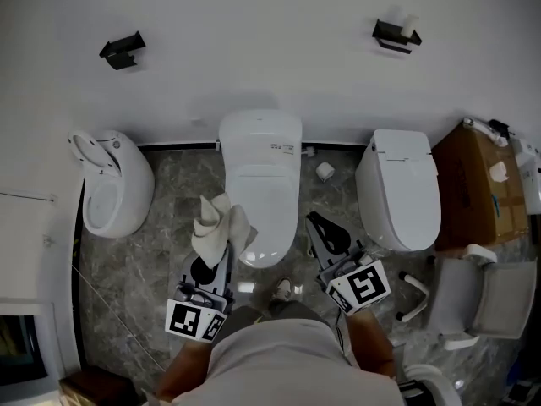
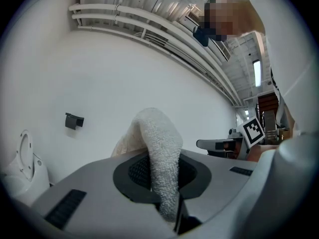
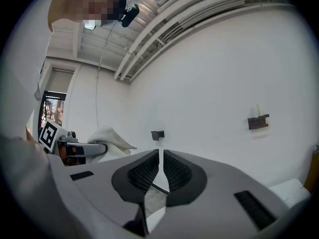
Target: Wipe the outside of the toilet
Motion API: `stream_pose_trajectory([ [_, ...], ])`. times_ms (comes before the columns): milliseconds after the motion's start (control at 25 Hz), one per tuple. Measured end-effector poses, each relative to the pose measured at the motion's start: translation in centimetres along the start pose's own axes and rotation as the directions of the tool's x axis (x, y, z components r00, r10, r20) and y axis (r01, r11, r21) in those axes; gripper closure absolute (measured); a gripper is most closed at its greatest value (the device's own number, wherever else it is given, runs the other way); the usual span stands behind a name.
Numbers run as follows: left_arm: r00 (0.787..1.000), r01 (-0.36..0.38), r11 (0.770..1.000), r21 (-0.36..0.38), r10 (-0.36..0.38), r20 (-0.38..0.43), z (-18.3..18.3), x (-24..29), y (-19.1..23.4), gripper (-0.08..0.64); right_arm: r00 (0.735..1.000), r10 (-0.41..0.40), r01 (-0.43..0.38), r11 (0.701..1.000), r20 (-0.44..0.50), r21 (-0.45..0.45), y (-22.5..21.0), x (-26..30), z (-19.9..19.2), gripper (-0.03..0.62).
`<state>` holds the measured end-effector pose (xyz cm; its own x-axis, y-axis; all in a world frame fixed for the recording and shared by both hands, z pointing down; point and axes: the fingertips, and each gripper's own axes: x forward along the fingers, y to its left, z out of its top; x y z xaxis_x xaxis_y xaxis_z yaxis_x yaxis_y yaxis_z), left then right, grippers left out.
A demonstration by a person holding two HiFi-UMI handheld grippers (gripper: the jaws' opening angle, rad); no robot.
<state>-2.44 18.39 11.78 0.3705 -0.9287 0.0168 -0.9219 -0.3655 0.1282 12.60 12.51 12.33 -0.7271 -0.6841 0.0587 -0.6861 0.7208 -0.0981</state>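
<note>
Holding cloth (image 1: 221, 225) clamped in left gripper (image 1: 210, 265) | keeping right gripper (image 1: 324, 231) closed, empty | advised: press flat against toilet (image 1: 260, 167) front edge, wipe downward.

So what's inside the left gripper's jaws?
A white cloth, pinched by the left gripper and standing up above it, folded over at the top. The cloth's lower end runs down between the jaws and can't be seen.
</note>
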Motion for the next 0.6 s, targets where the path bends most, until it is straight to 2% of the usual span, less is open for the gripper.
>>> stream_pose_trajectory([
  [360,0.996,-0.089,0.996,-0.018,0.089,0.017,0.2,1.1,4.4,0.499,0.998,0.062,-0.062,0.998,-0.002,-0.008,0.4,4.0,1.0,0.540],
  [600,0.997,-0.075,0.996,-0.057,0.076,0.015,-0.3,3.4,8.0,0.499,0.998,0.017,-0.019,1.000,-0.052,-0.024,-0.4,6.3,0.7,0.540],
])
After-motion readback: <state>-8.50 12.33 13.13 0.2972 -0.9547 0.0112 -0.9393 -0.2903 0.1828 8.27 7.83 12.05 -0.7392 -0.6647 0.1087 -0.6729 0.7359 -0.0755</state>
